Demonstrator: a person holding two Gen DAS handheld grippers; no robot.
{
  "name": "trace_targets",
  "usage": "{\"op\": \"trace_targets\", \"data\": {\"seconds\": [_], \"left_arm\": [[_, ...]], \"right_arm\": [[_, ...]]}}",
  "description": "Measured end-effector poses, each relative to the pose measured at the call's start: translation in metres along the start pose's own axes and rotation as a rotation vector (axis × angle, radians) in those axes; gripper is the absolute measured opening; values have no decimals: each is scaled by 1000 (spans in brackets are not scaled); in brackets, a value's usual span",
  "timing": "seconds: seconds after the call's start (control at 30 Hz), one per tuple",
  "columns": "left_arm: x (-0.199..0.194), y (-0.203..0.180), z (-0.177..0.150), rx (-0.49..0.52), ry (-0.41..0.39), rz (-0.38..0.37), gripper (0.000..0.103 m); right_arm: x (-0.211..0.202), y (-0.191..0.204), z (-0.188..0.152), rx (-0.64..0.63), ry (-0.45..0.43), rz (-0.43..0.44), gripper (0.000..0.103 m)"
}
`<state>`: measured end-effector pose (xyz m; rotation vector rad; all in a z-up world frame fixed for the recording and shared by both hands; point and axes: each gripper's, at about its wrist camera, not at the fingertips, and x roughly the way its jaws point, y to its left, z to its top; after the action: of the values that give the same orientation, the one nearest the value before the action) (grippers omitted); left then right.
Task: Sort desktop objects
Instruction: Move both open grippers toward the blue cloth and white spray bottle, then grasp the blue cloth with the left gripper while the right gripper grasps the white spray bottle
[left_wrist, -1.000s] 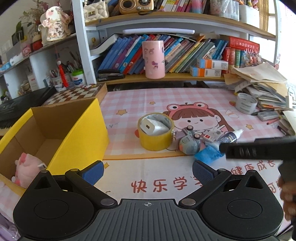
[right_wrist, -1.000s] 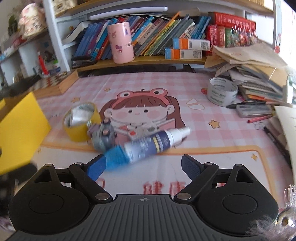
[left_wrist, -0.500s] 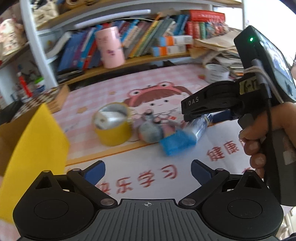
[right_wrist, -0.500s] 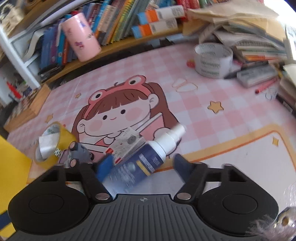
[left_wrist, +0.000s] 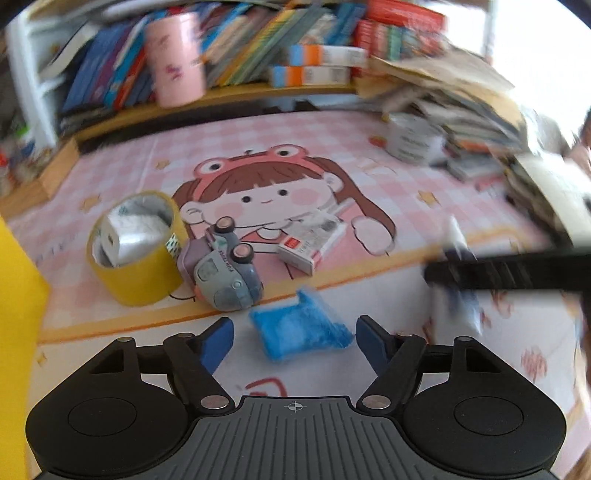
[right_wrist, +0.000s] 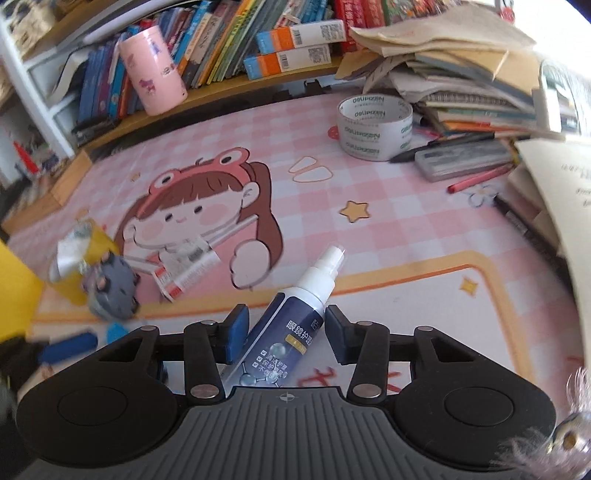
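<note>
In the right wrist view the right gripper (right_wrist: 284, 334) has its two blue pads on either side of a spray bottle (right_wrist: 295, 321), lower centre of the frame. The pads look pressed to the bottle's dark blue body, so I judge the tongs pinching it, though the contact on the right pad is hard to confirm. The bottle lies slanted, white nozzle pointing to the upper right, its lower end under the gripper body. Because the hold sits on a round, smooth body and off to one end, the bottle may swivel or slide out when lifted.

In the left wrist view the left gripper (left_wrist: 295, 341) is spread wide and holds nothing. A crumpled blue cloth (left_wrist: 299, 330) lies between its pads at lower centre, touching neither that I can see. Closing carelessly could pinch only a fold and drag it.

Just beyond, left of centre, a small grey toy car (left_wrist: 225, 275) rests against a yellow tape roll (left_wrist: 135, 249); a red-and-white small box (left_wrist: 314, 245) lies to their right. A white tape roll (right_wrist: 375, 127) stands at upper right in the right wrist view.
</note>
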<state>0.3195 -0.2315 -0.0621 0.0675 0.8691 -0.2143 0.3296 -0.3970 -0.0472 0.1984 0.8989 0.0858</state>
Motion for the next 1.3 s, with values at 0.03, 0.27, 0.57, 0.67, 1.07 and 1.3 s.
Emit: {"op": "trace_targets", "data": {"seconds": [0.03,0.27,0.57,0.67,1.07,1.3], "left_arm": [[2,2,0,-35,3,4,71],[2,2,-6,-43,-12,33,51],[-15,8,-10,-9,-29,2,28],[-18,13,-13,-15,-27,6,27],[-27,19,-26,-13,-28,8,26],[-21,19,-32,37,-25,4,35]], "right_arm": [[-2,0,-2,-25,-2,-5,42],[-1,9,-6,-128,0,-24,39],[5,19,-15,-235,20,-35,30],[5,21,-16,-263,22,-37,30],[-12,20,-34,-212,32,-6,30],[-12,24,-39,-260,10,-22,30]]}}
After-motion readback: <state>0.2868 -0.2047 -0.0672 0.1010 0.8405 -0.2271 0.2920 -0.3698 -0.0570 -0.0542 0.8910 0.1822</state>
